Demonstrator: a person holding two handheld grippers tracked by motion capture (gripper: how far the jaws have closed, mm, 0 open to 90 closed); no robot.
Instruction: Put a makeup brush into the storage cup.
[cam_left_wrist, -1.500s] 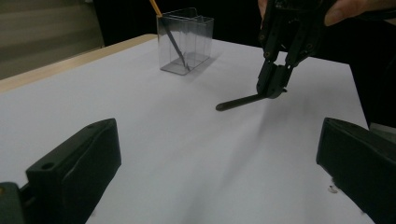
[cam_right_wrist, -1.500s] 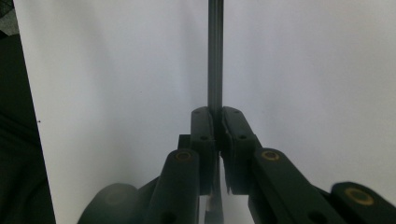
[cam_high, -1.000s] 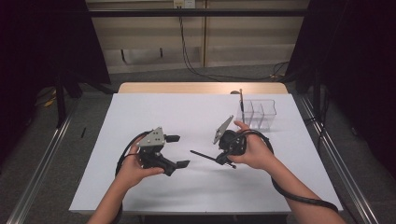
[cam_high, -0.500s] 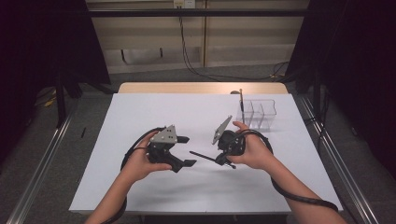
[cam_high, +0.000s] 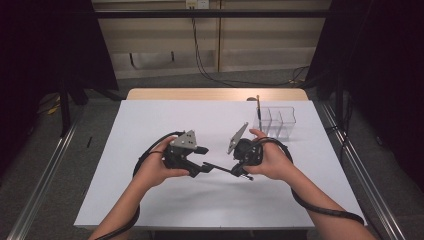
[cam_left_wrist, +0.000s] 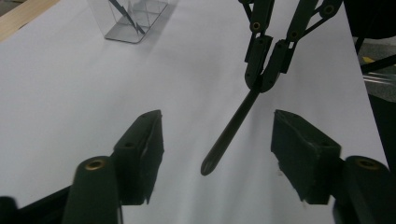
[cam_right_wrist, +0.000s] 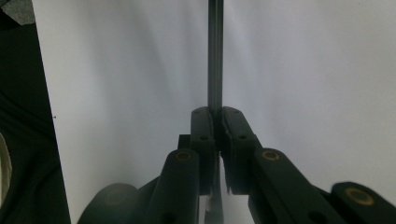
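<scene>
A slim dark utensil (cam_high: 218, 168) is held level above the white table (cam_high: 150, 200), clamped at one end by my right gripper (cam_high: 235, 172), which is shut on it. In the right gripper view the utensil (cam_right_wrist: 215, 56) runs straight up from the closed right gripper (cam_right_wrist: 215, 116). My left gripper (cam_high: 202, 167) faces it from the left and is open. In the left gripper view the utensil's rounded free end (cam_left_wrist: 210, 163) lies between the left gripper's (cam_left_wrist: 219, 158) spread jaws, touching neither, with the right gripper (cam_left_wrist: 268, 60) beyond it.
A clear divided container (cam_high: 276, 121) stands at the back right of the table, with a thin dark stick (cam_high: 258, 107) upright in its left compartment; the container (cam_left_wrist: 130, 18) also appears far off. A wooden strip (cam_high: 215, 93) edges the table's far side.
My left gripper has moved right towards the right gripper, so the utensil's free end now sits between its open jaws. The right gripper has hardly moved.
</scene>
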